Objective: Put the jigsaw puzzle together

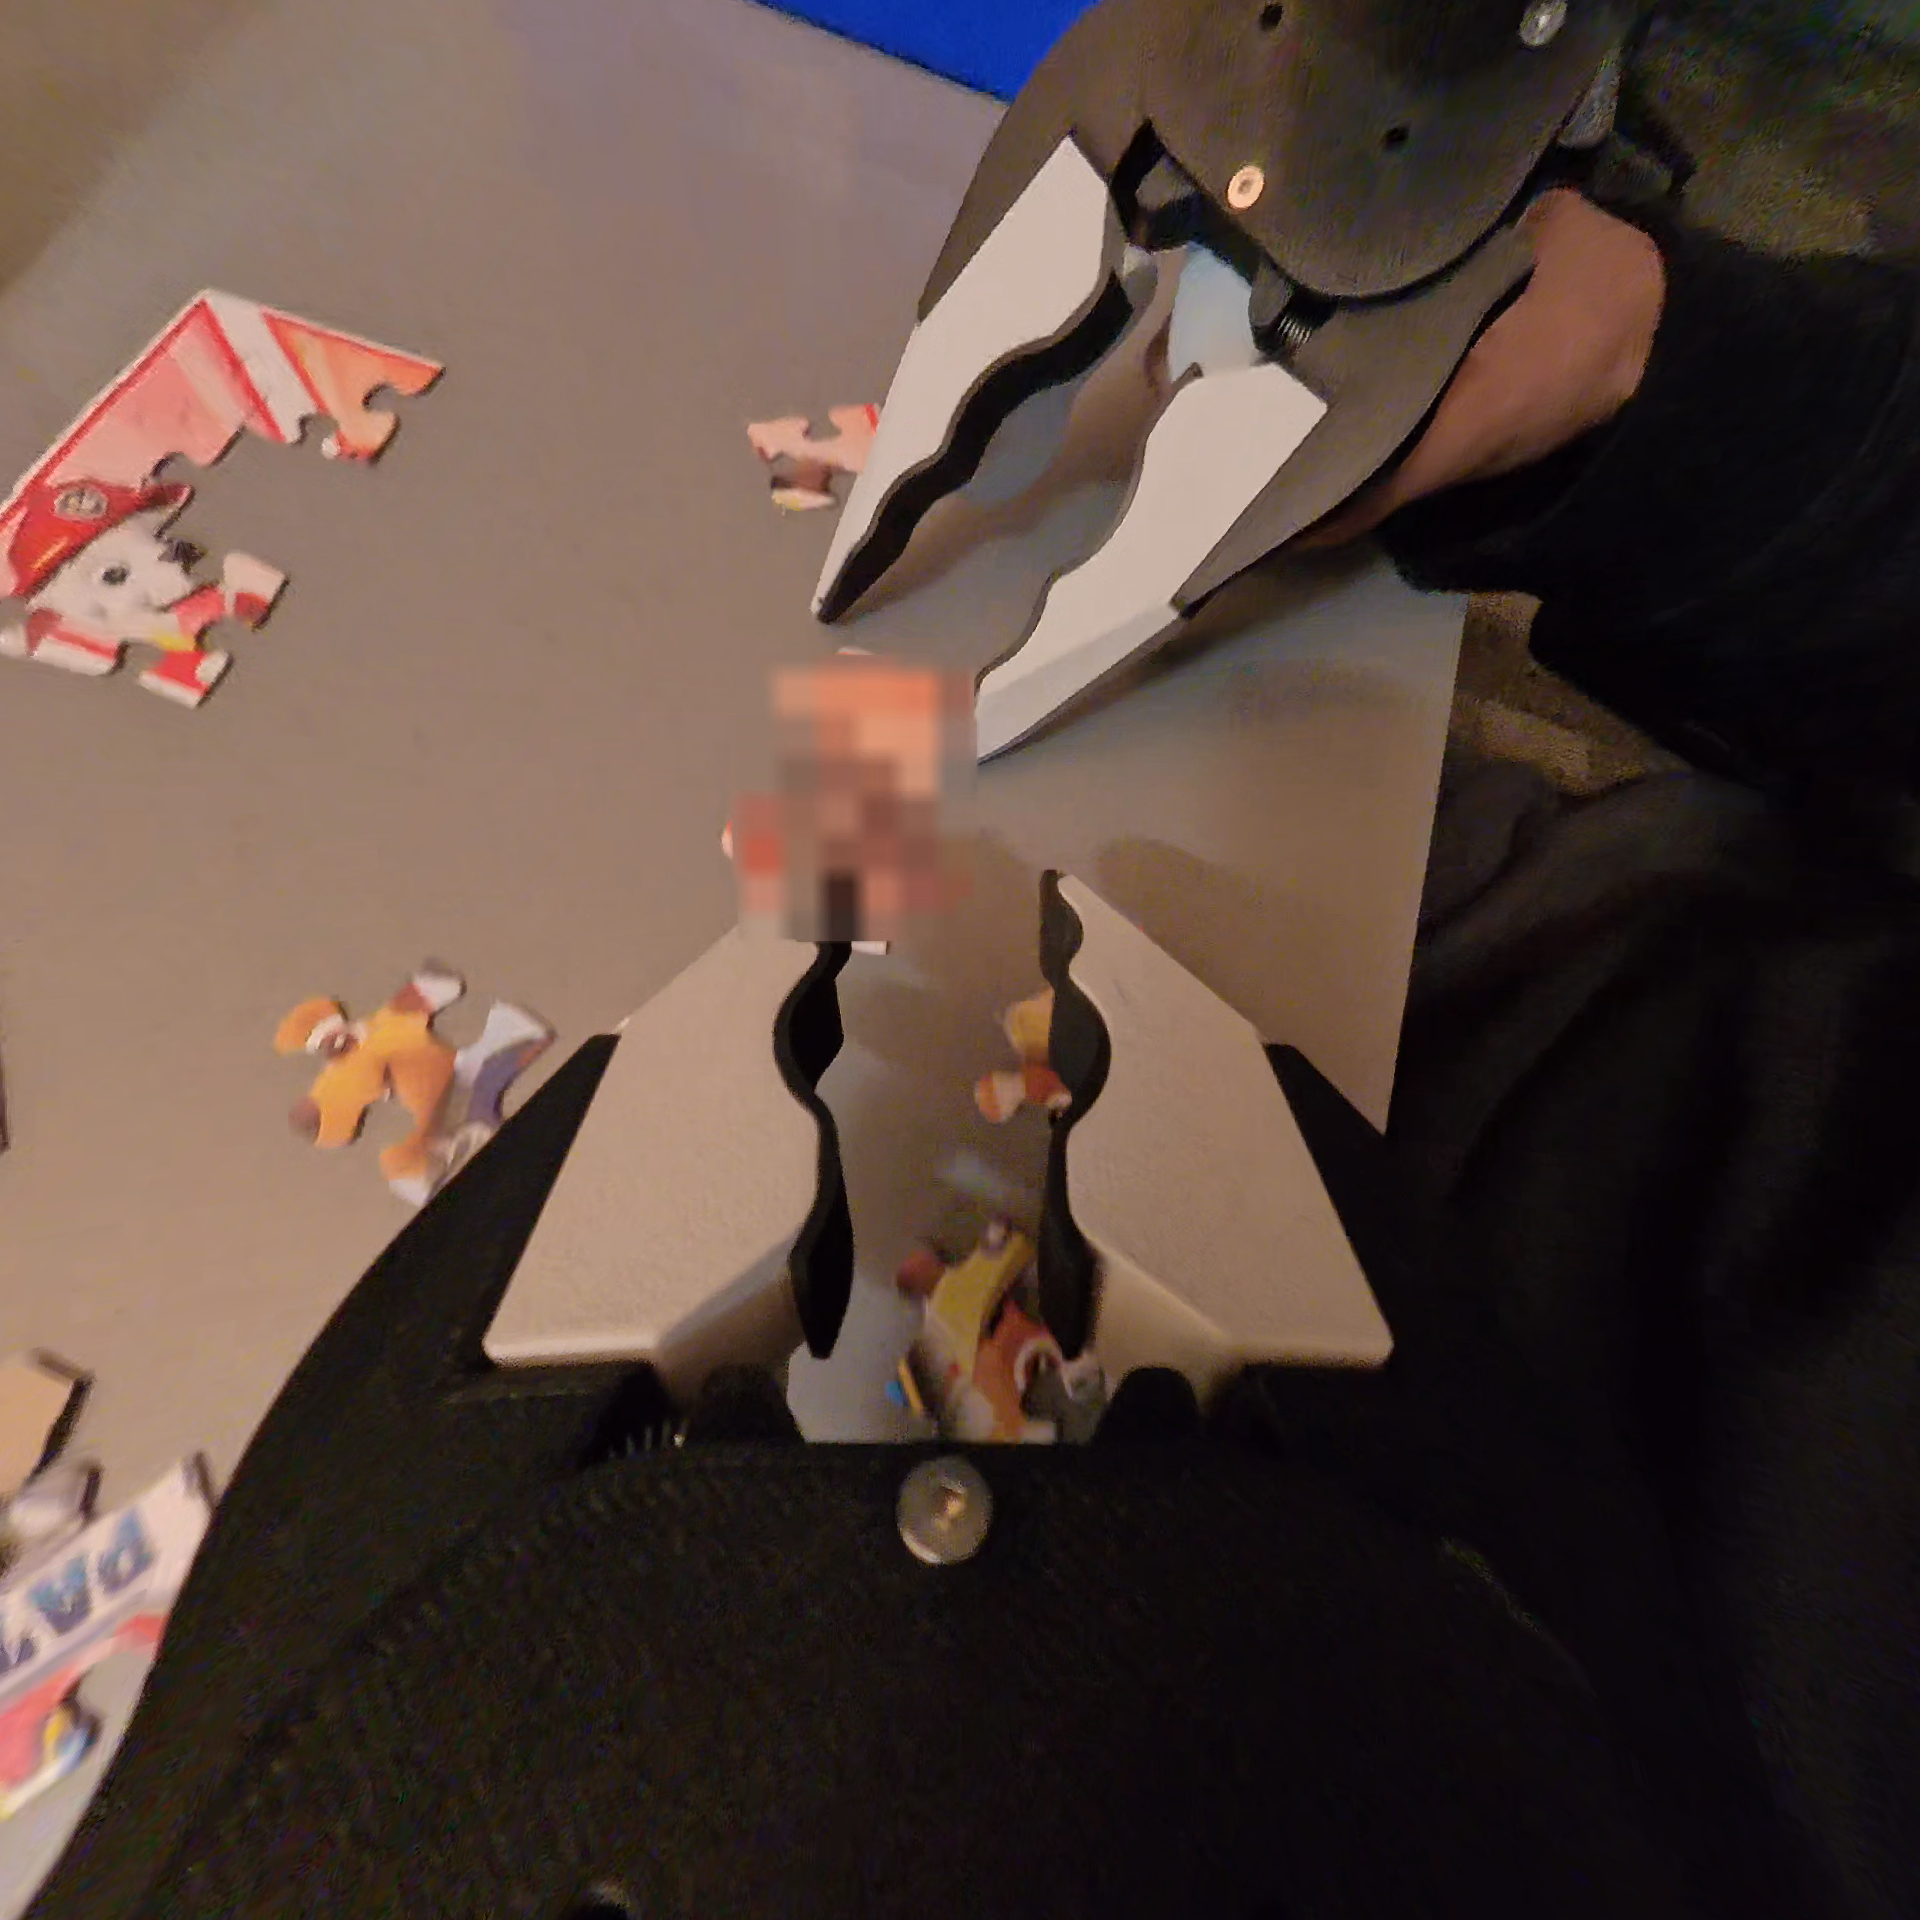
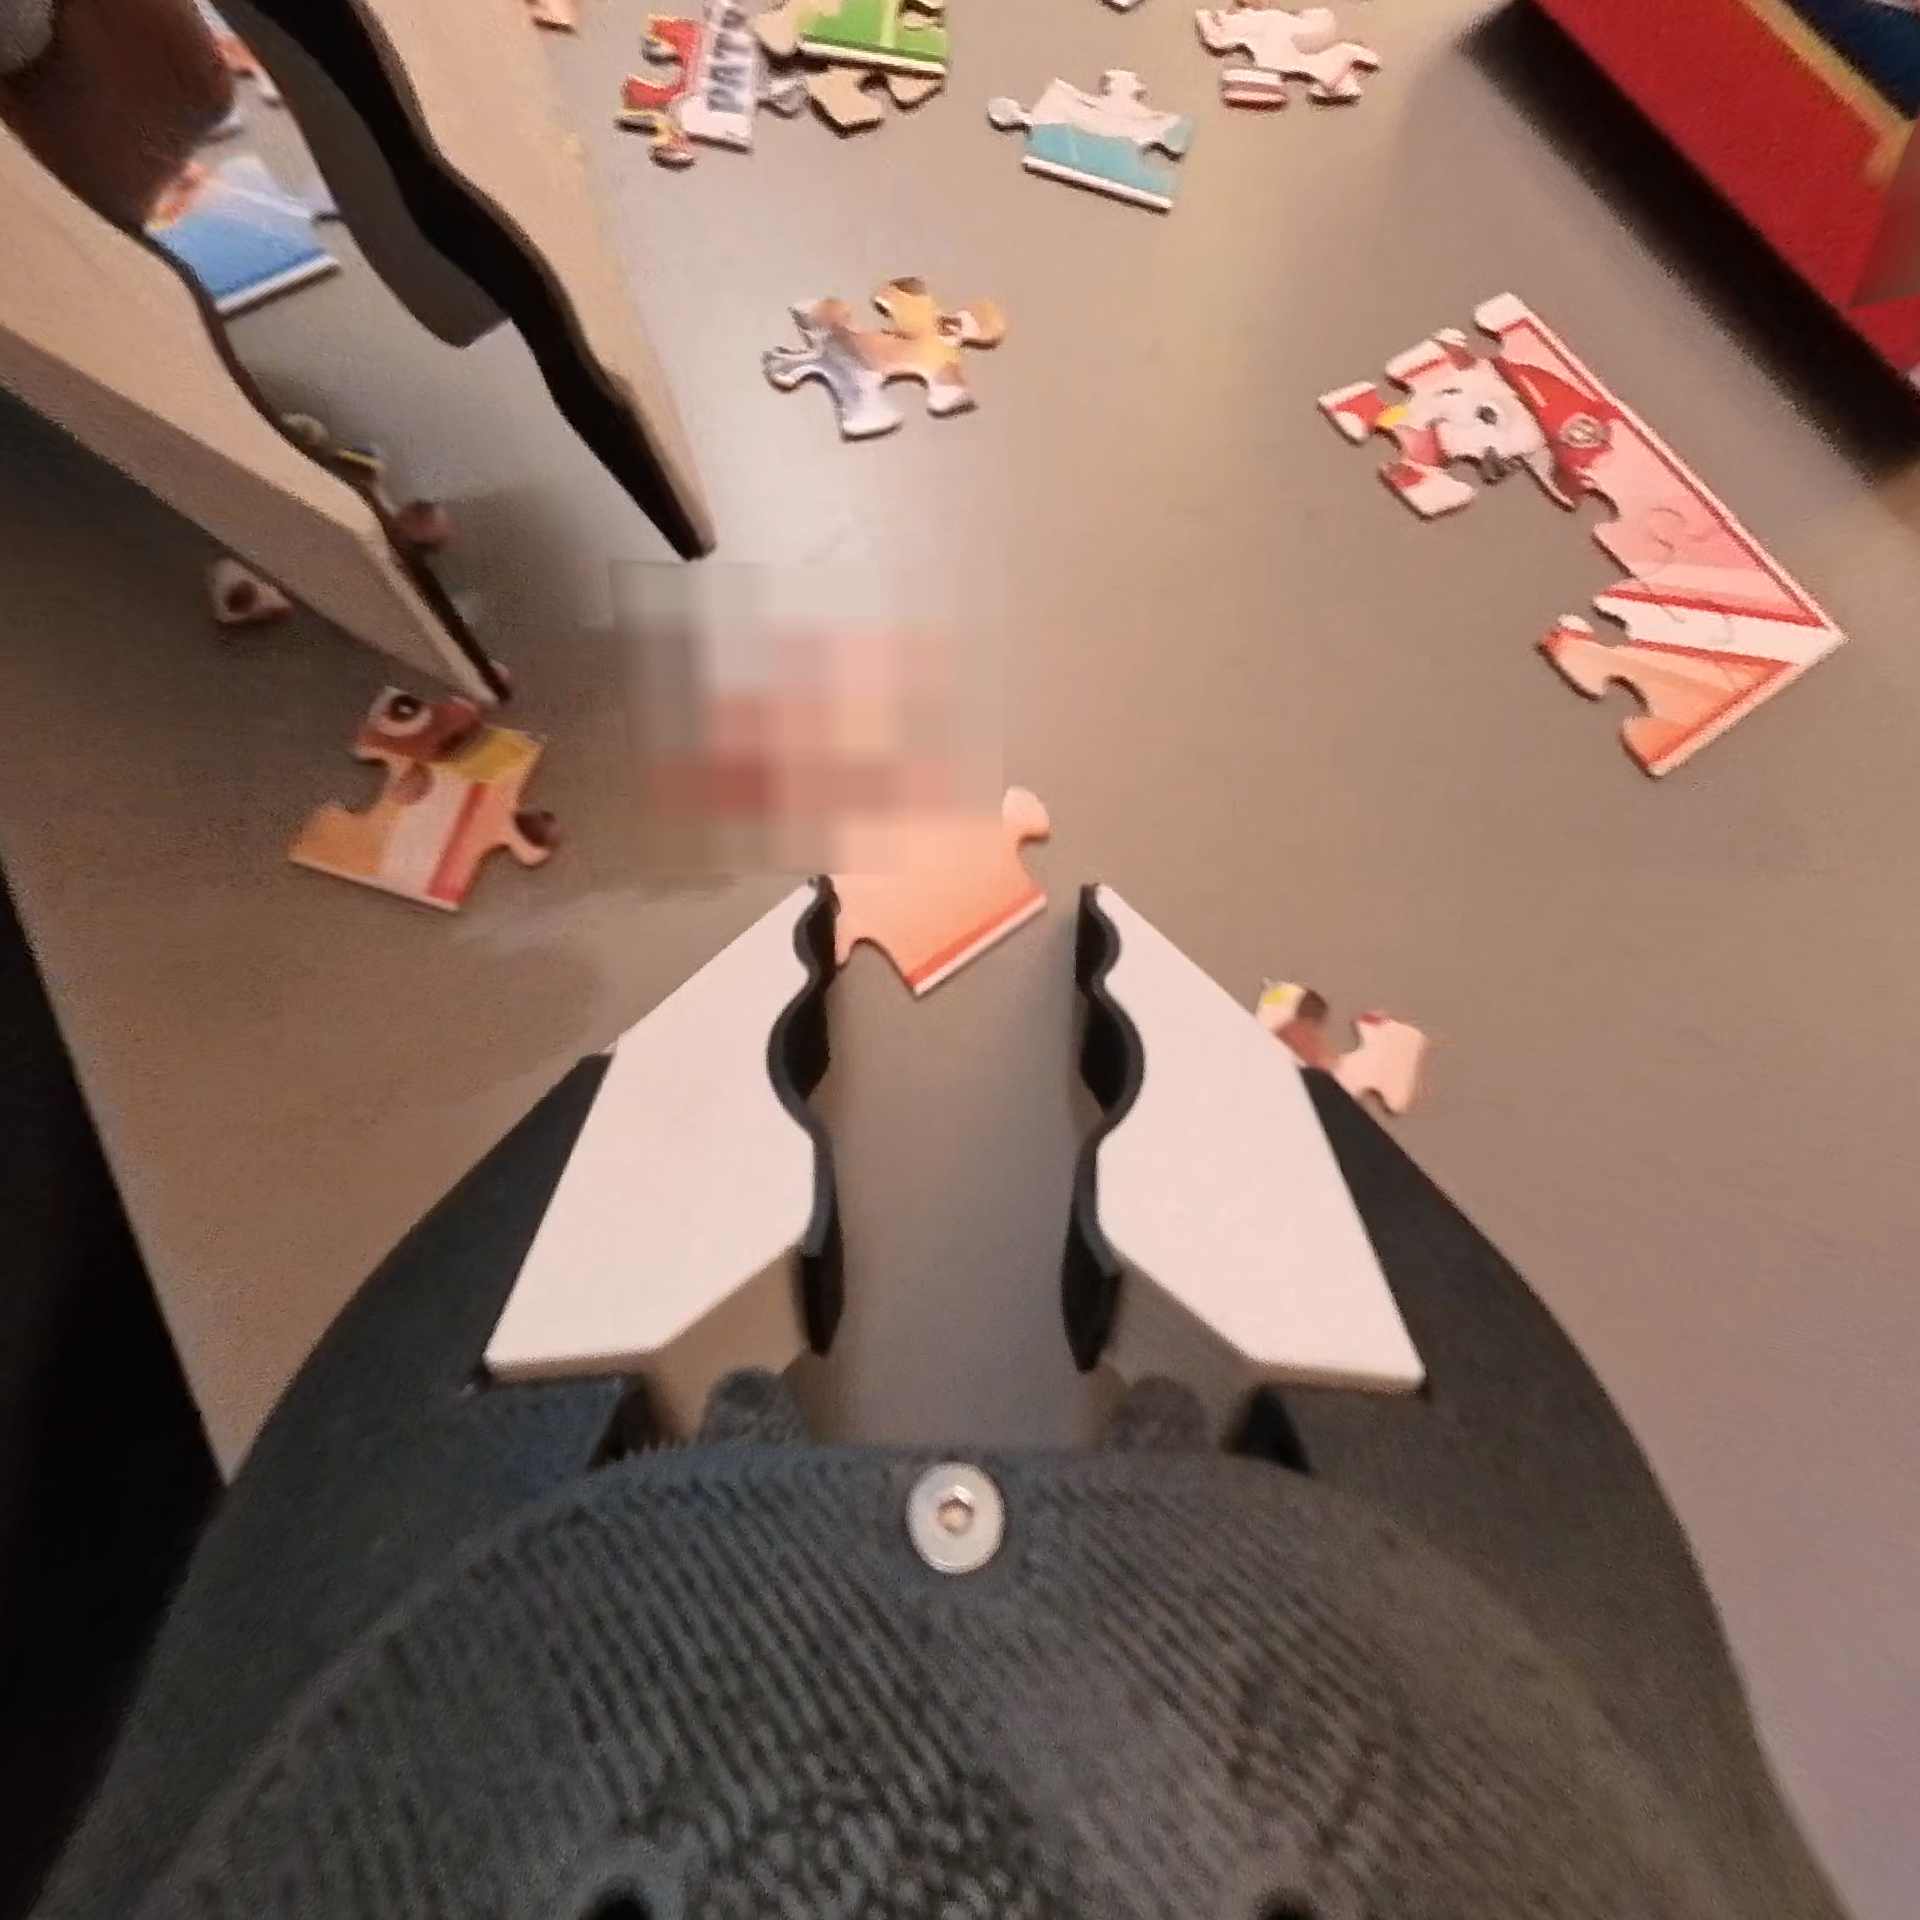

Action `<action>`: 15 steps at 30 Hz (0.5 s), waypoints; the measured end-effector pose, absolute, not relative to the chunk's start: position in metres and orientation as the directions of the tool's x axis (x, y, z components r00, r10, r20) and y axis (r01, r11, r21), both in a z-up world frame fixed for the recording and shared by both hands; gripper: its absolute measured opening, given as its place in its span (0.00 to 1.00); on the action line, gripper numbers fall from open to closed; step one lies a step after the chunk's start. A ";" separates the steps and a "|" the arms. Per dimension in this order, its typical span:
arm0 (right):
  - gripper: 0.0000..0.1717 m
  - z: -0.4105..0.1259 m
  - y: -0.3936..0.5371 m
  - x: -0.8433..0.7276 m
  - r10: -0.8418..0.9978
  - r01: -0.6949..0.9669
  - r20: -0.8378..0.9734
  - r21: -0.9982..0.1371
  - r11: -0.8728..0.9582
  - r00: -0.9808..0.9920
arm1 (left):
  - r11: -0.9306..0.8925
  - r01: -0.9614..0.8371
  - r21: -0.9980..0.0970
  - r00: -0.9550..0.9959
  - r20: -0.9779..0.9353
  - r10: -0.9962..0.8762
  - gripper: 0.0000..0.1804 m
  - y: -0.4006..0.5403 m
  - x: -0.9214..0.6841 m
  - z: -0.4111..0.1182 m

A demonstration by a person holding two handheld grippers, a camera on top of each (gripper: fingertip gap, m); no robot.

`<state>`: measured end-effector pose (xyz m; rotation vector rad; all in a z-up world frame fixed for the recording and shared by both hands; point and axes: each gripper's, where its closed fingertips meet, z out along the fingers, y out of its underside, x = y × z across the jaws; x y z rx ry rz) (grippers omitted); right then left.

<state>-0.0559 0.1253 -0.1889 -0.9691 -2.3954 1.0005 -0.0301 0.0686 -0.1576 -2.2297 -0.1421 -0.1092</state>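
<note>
My left gripper is open above the grey table. Nothing is in its grasp; loose puzzle pieces lie on the table below its fingers. It also shows in the right wrist view, one fingertip just over a brown-and-yellow piece. My right gripper is open. A peach-orange puzzle piece lies flat on the table between its fingertips, close against the left pad and apart from the right pad. A mosaic patch hides part of that piece. The right gripper also shows in the left wrist view, jaws apart.
A joined red-and-white corner section lies far right, also in the left wrist view. An orange dog piece and a small pink piece lie loose. A red box stands at the back. The table edge is near. Some 7 cm of space lies between my two pairs of fingers.
</note>
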 end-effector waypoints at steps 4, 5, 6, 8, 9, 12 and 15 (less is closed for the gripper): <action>0.30 -0.172 0.140 -0.054 0.735 0.456 0.044 -0.759 0.465 -0.676 | -0.676 0.127 -0.726 0.992 0.105 0.074 0.19 0.084 -0.037 -0.171; 0.29 -0.167 0.150 -0.056 0.757 0.455 0.062 -0.766 0.455 -0.651 | -0.691 0.128 -0.712 0.992 0.094 0.087 0.19 0.083 -0.040 -0.175; 0.28 -0.164 0.163 -0.059 0.781 0.463 0.085 -0.764 0.450 -0.619 | -0.700 0.131 -0.702 0.991 0.085 0.100 0.19 0.081 -0.042 -0.178; 0.28 -0.168 0.191 -0.065 0.824 0.503 0.133 -0.735 0.455 -0.551 | -0.705 0.157 -0.692 0.988 0.102 0.120 0.20 0.076 -0.043 -0.182; 0.29 -0.173 0.201 -0.067 0.834 0.528 0.139 -0.716 0.457 -0.533 | -0.700 0.172 -0.693 0.985 0.121 0.123 0.20 0.074 -0.042 -0.184; 0.31 -0.187 0.209 -0.069 0.847 0.574 0.104 -0.692 0.438 -0.521 | -0.658 0.196 -0.727 0.980 0.164 0.111 0.23 0.072 -0.036 -0.183; 0.28 -0.190 0.204 -0.071 0.851 0.587 0.045 -0.705 0.398 -0.523 | -0.657 0.226 -0.719 0.974 0.178 0.140 0.23 0.068 -0.038 -0.188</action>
